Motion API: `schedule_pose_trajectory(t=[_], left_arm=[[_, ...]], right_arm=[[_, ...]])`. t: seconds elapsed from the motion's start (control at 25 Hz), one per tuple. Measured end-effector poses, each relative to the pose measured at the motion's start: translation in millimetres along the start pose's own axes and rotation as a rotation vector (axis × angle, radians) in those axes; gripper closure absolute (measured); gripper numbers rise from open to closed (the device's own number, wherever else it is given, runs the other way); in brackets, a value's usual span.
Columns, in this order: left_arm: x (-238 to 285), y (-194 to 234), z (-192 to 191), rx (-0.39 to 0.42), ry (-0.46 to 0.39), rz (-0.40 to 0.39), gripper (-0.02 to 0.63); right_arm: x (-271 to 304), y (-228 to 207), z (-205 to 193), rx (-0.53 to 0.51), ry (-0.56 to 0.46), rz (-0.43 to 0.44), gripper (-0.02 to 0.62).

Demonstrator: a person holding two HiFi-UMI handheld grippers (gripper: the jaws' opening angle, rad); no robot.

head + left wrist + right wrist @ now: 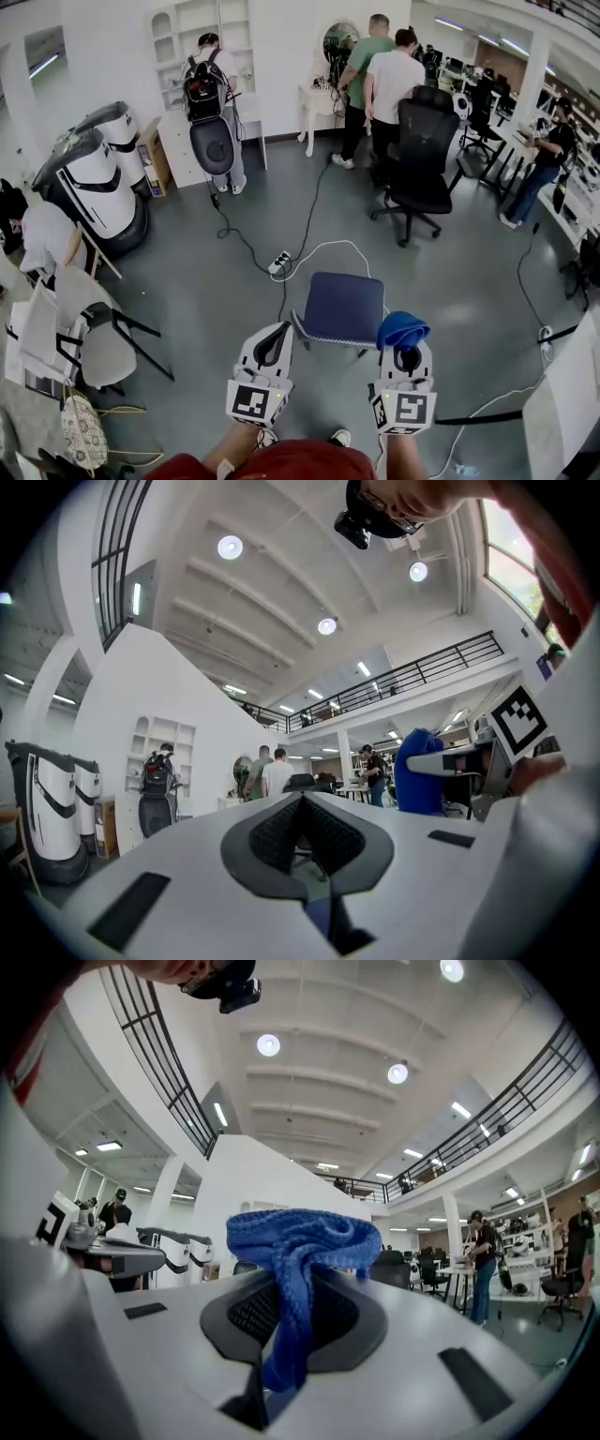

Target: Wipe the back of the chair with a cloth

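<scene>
A dark blue chair stands on the grey floor just ahead of both grippers in the head view; which part is its back I cannot tell. My right gripper is shut on a bunched blue cloth and hovers at the chair's near right corner. In the right gripper view the cloth hangs pinched between the jaws of the right gripper. My left gripper is shut with nothing in it, close to the chair's near left corner. The left gripper view shows its jaws closed and the cloth off to the right.
A power strip and cables lie on the floor beyond the chair. A black office chair and two people stand further back. White chairs and white robots line the left side.
</scene>
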State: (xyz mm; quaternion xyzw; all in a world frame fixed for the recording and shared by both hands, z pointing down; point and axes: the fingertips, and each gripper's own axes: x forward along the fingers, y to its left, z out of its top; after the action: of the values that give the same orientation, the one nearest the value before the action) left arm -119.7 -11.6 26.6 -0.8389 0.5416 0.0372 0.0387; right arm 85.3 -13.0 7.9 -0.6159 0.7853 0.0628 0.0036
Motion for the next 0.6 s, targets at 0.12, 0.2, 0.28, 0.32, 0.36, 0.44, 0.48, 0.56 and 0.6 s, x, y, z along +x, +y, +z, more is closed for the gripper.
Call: schedule_pose_trajectory(t=[0.12, 0.2, 0.28, 0.32, 0.36, 0.44, 0.48, 0.56, 0.6], left_arm=[[5.9, 0.7, 23.7, 0.009, -0.06, -0.011, 0.592], [5.6, 0.0, 31.7, 0.007, -0.06, -0.004, 0.592], [4.3, -0.8, 38.0, 0.003, -0.1, 0.007, 0.592], [4.0, -1.5, 39.6, -0.001, -0.117, 0.007, 0.592], [3.9, -1.9, 40.6, -0.003, -0.125, 0.006, 0.592], [3.4, -1.2, 41.5, -0.003, -0.127, 0.007, 0.592], [2.9, -0.3, 41.1, -0.001, -0.123, 0.008, 0.592], [1.8, 1.1, 38.5, 0.004, -0.114, 0.008, 0.592], [1.0, 1.6, 36.8, 0.005, -0.11, 0.009, 0.592]], right_arm=[[1.1, -7.2, 26.0, -0.021, -0.049, -0.016, 0.532], [-1.2, -6.6, 28.6, -0.026, -0.058, -0.014, 0.532], [-3.9, -3.7, 24.1, -0.02, -0.06, -0.005, 0.532], [-4.8, -2.0, 21.3, -0.018, -0.058, -0.002, 0.532], [-5.1, -0.3, 18.8, -0.019, -0.054, 0.0, 0.532], [-4.5, 3.1, 14.8, -0.02, -0.039, 0.001, 0.532], [-3.9, 4.7, 13.6, -0.021, -0.034, 0.002, 0.532], [-2.6, 7.2, 13.4, -0.03, -0.032, 0.005, 0.534], [-2.1, 8.1, 13.7, -0.034, -0.033, 0.006, 0.532]])
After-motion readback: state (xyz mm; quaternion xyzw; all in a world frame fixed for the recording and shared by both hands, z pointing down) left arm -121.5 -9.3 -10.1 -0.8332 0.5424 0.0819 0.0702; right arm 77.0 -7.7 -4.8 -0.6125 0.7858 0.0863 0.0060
